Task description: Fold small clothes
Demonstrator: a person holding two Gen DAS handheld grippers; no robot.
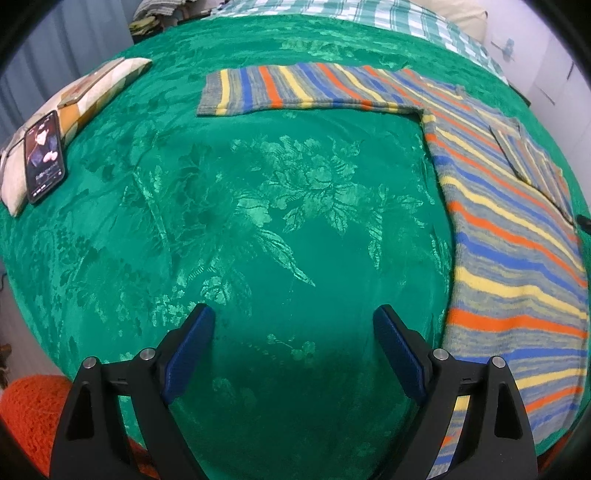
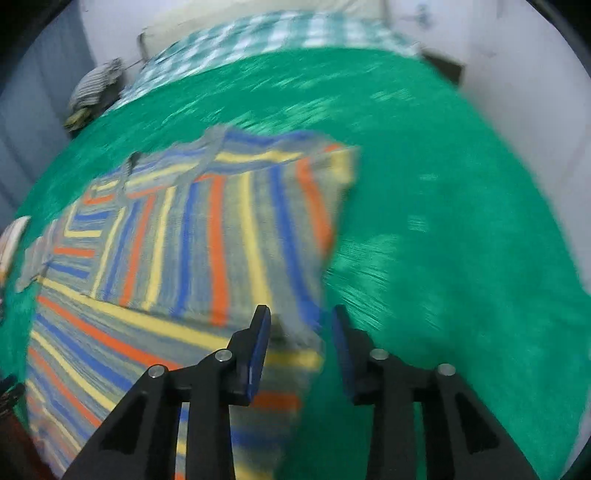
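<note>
A striped knit sweater [image 1: 509, 236] in blue, orange, yellow and grey lies flat on a green bedspread [image 1: 258, 206]. One sleeve [image 1: 295, 90] stretches out to the left at the far side. My left gripper [image 1: 293, 332] is open and empty above bare bedspread, left of the sweater's body. In the blurred right wrist view the other sleeve is folded across the sweater [image 2: 207, 236]. My right gripper [image 2: 301, 332] is open, with the sleeve's grey cuff [image 2: 299, 334] lying between its fingers at the sweater's right edge.
A phone [image 1: 44, 155] lies on a cream pillow [image 1: 74, 110] at the far left. An orange knitted item [image 1: 29, 413] sits at the near left edge. A checked blanket [image 1: 351, 11] and a pile of clothes [image 2: 92, 92] lie at the head of the bed.
</note>
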